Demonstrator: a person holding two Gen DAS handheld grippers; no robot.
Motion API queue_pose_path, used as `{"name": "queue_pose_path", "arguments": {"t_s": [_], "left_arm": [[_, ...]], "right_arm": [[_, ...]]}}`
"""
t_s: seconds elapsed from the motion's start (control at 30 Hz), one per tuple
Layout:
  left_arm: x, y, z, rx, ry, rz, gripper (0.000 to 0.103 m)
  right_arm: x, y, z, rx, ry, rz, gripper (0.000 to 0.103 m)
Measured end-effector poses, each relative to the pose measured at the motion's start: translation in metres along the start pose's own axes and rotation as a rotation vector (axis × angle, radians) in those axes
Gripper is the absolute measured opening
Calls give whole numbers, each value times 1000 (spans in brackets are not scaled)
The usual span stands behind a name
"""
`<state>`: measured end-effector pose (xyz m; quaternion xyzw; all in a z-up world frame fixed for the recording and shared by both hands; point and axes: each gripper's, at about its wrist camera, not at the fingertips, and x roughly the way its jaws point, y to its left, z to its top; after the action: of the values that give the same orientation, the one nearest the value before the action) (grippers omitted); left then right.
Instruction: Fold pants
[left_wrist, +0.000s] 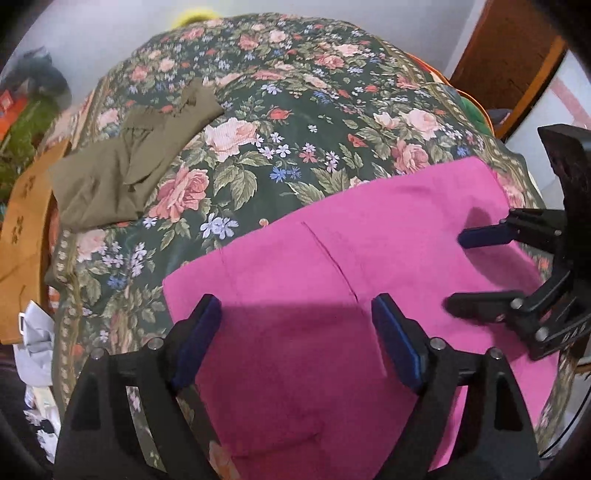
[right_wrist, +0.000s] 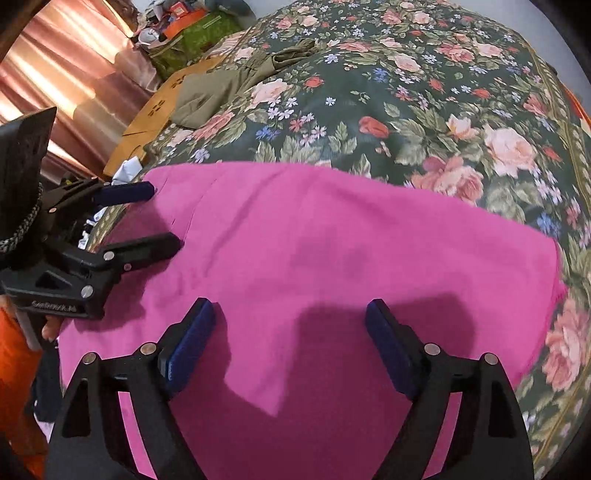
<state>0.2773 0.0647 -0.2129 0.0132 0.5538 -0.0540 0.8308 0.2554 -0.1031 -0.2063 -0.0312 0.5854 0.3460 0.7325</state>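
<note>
On one floral bedspread (left_wrist: 295, 122): one pink pants (left_wrist: 332, 295), two open tongs (left_wrist: 295, 317) (right_wrist: 291, 317)

Pants (left_wrist: 332, 295): matt pink cloth, smooth with faint creases. Bedspread (left_wrist: 295, 122): floral printed cloth, slight sheen. Left gripper (left_wrist: 295, 314): matt black plastic, blue textured pads (left_wrist: 201, 332), bright metal pins. Curtain (right_wrist: 62, 62): glossy, satin-like pink cloth.

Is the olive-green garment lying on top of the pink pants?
No. The olive-green garment lies apart on the floral bedspread, with bare floral cloth between it and the pink pants.
</note>
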Motion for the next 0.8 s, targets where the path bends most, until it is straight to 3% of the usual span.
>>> {"name": "queue_pose_path", "arguments": {"t_s": [0.33,0.8], "left_arm": [[-30,3,-36,-46,-54,19,89],[-68,2,-79,-70,-113,50,92]], "right_arm": [[-35,-11,-52,111,-78,-4,87],[-67,0,-107,93,-170,-126,87]]}}
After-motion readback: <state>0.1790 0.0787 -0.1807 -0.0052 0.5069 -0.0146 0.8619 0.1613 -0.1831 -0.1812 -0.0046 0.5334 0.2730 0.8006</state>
